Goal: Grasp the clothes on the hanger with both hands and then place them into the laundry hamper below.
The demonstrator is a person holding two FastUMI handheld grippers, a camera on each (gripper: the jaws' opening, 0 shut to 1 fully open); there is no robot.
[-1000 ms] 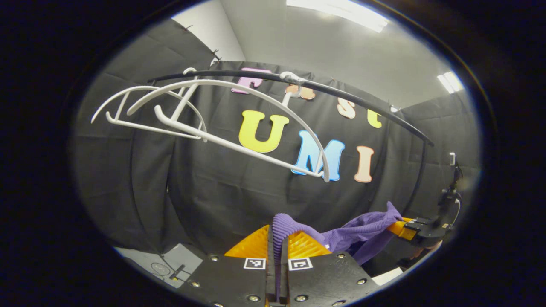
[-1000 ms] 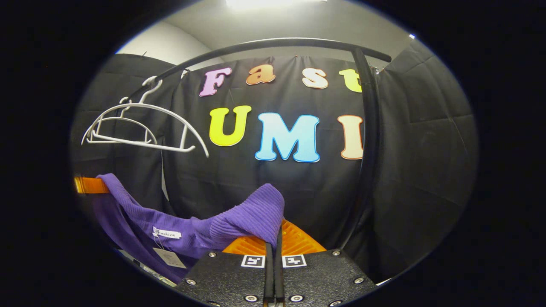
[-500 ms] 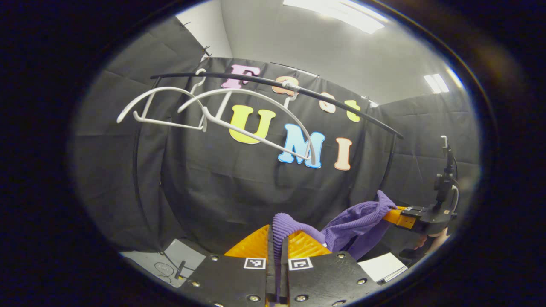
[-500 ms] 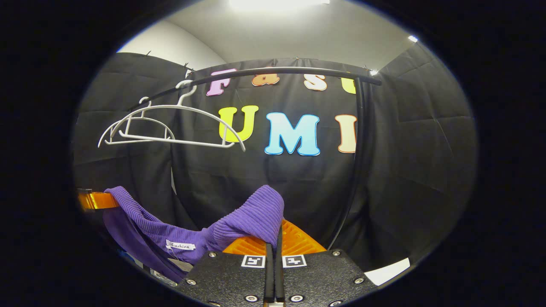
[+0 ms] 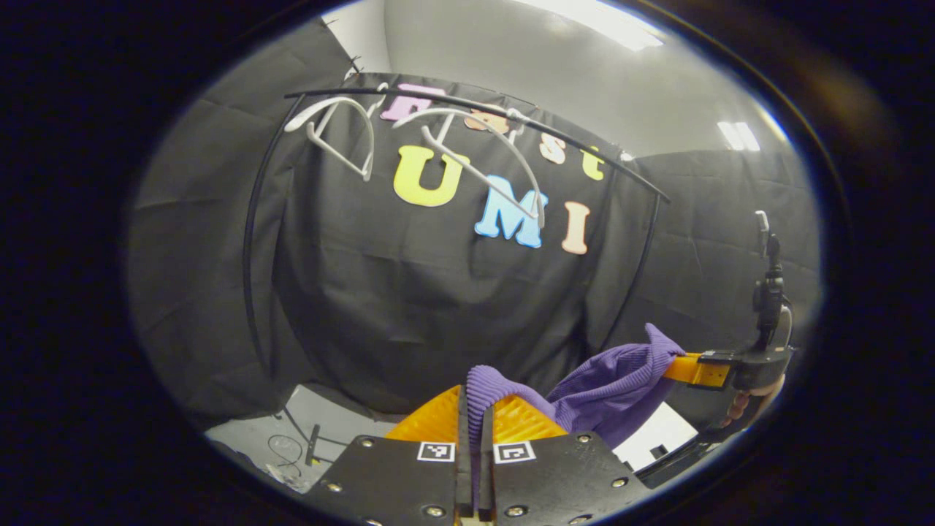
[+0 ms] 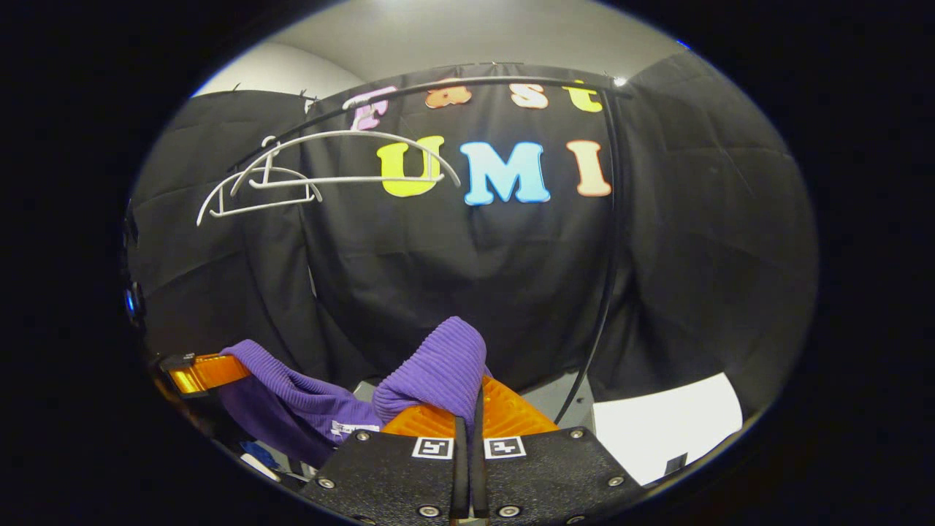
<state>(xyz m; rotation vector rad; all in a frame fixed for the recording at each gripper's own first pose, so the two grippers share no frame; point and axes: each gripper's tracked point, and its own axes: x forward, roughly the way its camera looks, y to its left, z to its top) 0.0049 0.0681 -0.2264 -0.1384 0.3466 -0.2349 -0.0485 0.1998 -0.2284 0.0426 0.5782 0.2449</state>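
Two white hangers [image 6: 292,172] hung bare from the black rail [image 6: 467,80] in the upper left of the right gripper view. Lower centre, the purple knit garment [image 6: 438,369] sagged between both tools. Left tool [image 5: 475,416] was pinched tight on one bunched edge; right tool [image 6: 467,431] gripped the other, fingers closed on fabric.

Legible text: none.
- White tag [image 6: 354,429] sewn on the purple garment [image 6: 438,372]: printed, too small and blurred to make out.
- 2 square black-and-white marker tiles [image 6: 467,447] on the right gripper's body: coded patterns, not lettering.
- 2 matching marker tiles [image 5: 475,452] on the left gripper's body.
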